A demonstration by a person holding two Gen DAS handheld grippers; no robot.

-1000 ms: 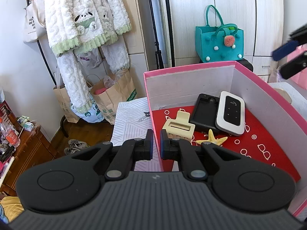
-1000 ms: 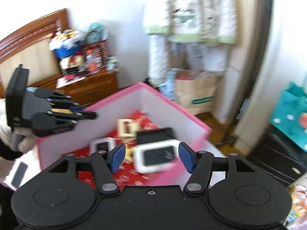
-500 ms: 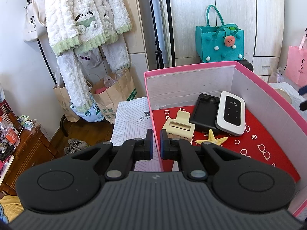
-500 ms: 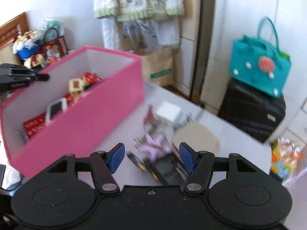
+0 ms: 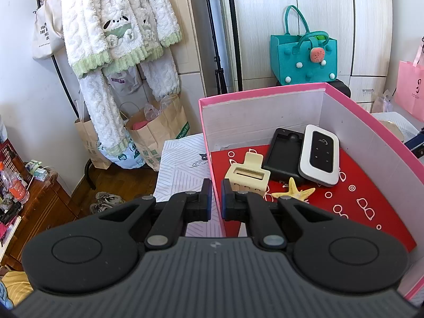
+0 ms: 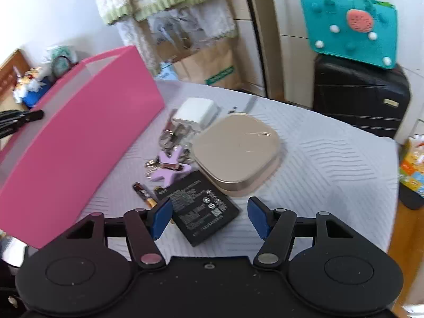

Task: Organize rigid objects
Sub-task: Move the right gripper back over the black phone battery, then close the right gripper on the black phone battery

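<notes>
Sunlit white wardrobe; fleecy pyjamas hang by the wall; wooden floor; black suitcase.

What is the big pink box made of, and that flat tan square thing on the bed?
The pink box looks like matte cardboard: thin, straight walls with plain white insides. The flat tan square case looks like smooth plastic or metal, hard to tell which; light glints off its glossy, rounded lid.

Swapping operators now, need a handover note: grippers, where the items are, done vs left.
Left gripper: shut on the pink box wall, steadying it.
Right gripper: open, empty, over the black battery.
Done, in box: white router, black case, cream clip, yellow starfish.
Left, on table: battery, beige case, white charger, purple star clip, small tube, metal bits.
</notes>
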